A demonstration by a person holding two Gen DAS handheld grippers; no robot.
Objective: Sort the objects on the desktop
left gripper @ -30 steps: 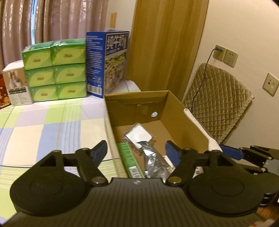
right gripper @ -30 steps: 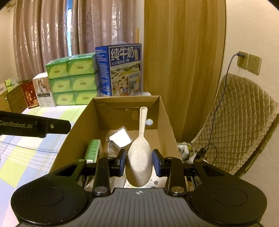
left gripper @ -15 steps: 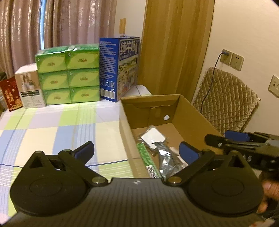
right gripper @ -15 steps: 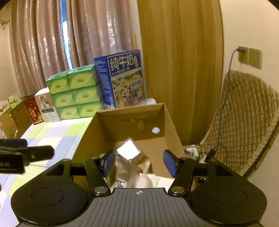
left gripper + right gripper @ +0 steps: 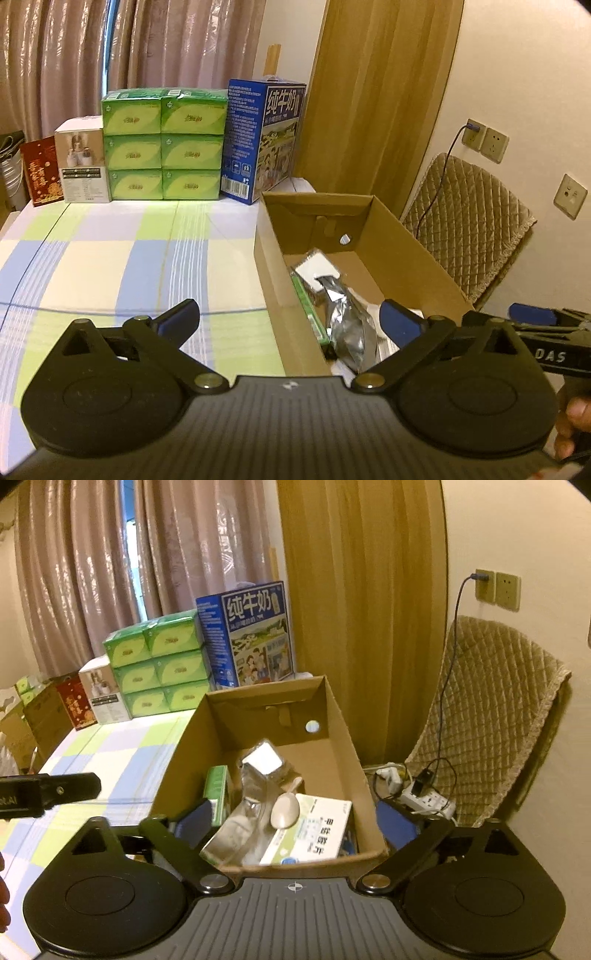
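An open cardboard box (image 5: 343,738) (image 5: 406,236) stands at the table's right edge. In it lie a beige spoon (image 5: 283,810), a white medicine box (image 5: 314,830), a green carton (image 5: 218,790) (image 5: 306,306) and silver foil packs (image 5: 262,760) (image 5: 343,325). My right gripper (image 5: 295,821) is open and empty above the box's near end. My left gripper (image 5: 291,317) is open and empty over the box's left wall.
A checked cloth (image 5: 110,254) covers the table. Green tissue packs (image 5: 164,144), a blue milk carton (image 5: 262,140), a white box (image 5: 83,158) and a red box (image 5: 40,175) line the back. A quilted chair (image 5: 491,716) and a power strip (image 5: 424,797) are on the right.
My right gripper opened and dropped the spoon into the box, then drew back. My left gripper opened wider and pulled back to the left.
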